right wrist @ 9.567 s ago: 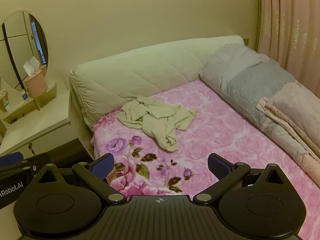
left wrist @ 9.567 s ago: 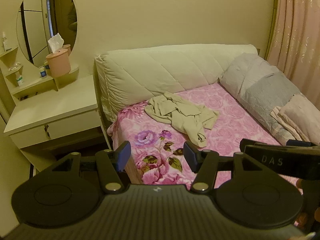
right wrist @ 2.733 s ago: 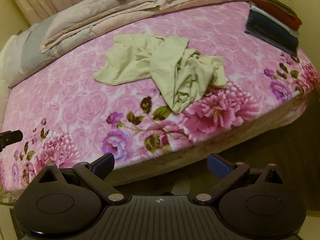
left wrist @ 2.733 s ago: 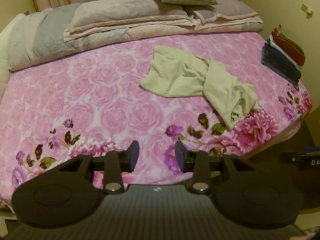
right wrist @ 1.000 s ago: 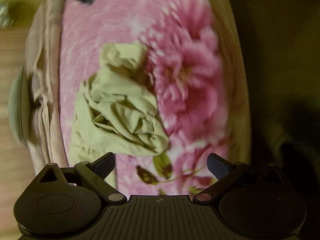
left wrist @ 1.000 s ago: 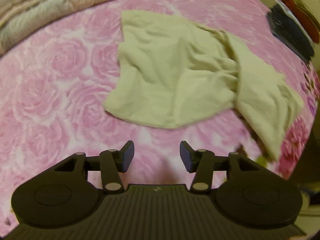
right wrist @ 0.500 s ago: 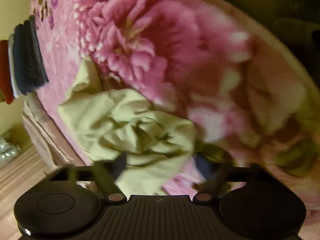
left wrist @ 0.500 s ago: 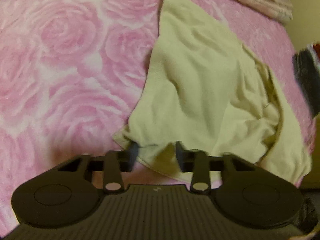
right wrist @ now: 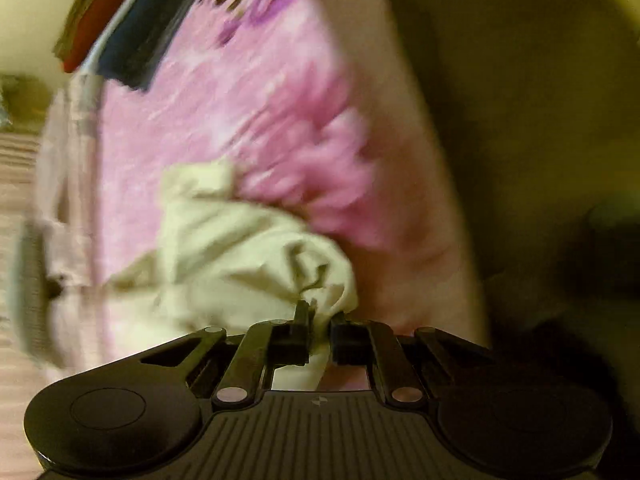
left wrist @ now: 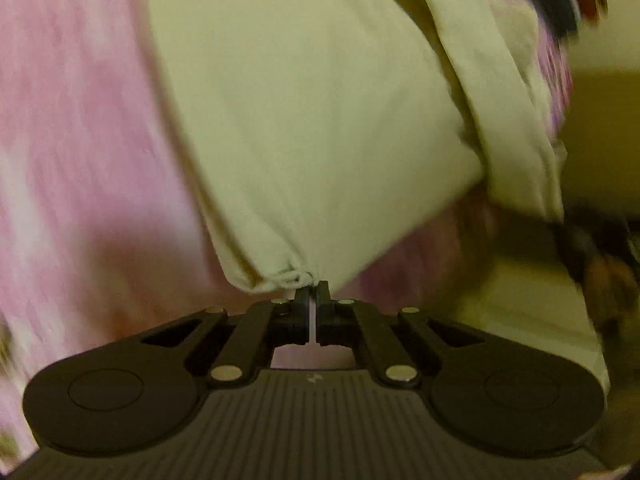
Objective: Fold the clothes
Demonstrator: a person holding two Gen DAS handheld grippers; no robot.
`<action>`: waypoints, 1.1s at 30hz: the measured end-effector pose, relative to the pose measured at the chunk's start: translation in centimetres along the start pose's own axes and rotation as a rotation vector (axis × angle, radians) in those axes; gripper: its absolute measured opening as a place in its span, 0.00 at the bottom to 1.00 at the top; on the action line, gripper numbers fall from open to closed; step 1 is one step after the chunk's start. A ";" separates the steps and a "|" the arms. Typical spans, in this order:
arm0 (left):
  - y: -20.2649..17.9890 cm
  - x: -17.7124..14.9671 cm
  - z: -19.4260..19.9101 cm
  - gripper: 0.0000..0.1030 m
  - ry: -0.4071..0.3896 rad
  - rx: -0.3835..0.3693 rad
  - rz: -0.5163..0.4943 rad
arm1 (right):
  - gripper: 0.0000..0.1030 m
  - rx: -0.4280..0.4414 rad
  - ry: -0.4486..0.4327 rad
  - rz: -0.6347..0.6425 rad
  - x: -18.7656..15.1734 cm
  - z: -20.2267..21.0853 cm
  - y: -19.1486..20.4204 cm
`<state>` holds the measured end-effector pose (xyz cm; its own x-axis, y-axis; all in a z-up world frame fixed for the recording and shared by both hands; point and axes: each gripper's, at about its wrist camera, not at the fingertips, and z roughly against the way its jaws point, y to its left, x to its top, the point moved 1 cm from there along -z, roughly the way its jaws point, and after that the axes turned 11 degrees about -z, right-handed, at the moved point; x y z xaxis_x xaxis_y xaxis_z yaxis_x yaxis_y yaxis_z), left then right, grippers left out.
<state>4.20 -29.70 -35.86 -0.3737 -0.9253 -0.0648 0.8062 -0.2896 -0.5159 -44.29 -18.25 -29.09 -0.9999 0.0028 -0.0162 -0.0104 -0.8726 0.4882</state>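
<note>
Garment (left wrist: pixel 320 120): pale yellow-green, lying on the pink floral bedspread (left wrist: pixel 80 140). Left view: cloth fans from the gripper toward the upper centre and upper right of the frame. Left gripper (left wrist: pixel 313 292): jaws have just been closing, now fully together, a gathered hem corner pinched at the tips. Right gripper (right wrist: pixel 320 312): jaws have just been closing, nearly together, clamped on a crumpled fold at lower centre; cloth (right wrist: pixel 224 248) trails to the left of the frame. Folded stack (right wrist: pixel 132 28): upper left, well apart. Judgement: each gripper has one end, long axis between them; spreading comes next.
</note>
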 end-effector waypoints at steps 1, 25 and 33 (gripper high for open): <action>-1.1 -0.6 -0.1 0.00 0.027 -0.010 -0.036 | 0.07 -0.027 -0.027 -0.012 0.8 0.4 -1.0; -19.9 24.2 -7.8 0.01 -0.326 0.265 -0.192 | 0.10 0.110 0.122 -0.001 5.0 -3.4 -1.1; -14.4 21.7 7.2 0.02 -0.643 0.165 -0.064 | 0.09 0.392 0.043 0.517 5.9 -0.2 15.6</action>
<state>-12.23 -47.34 -23.71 -0.1159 -0.8521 0.5105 0.8703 -0.3348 -0.3611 -50.32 -31.91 -21.75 -0.8757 -0.3967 0.2754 0.4603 -0.5131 0.7245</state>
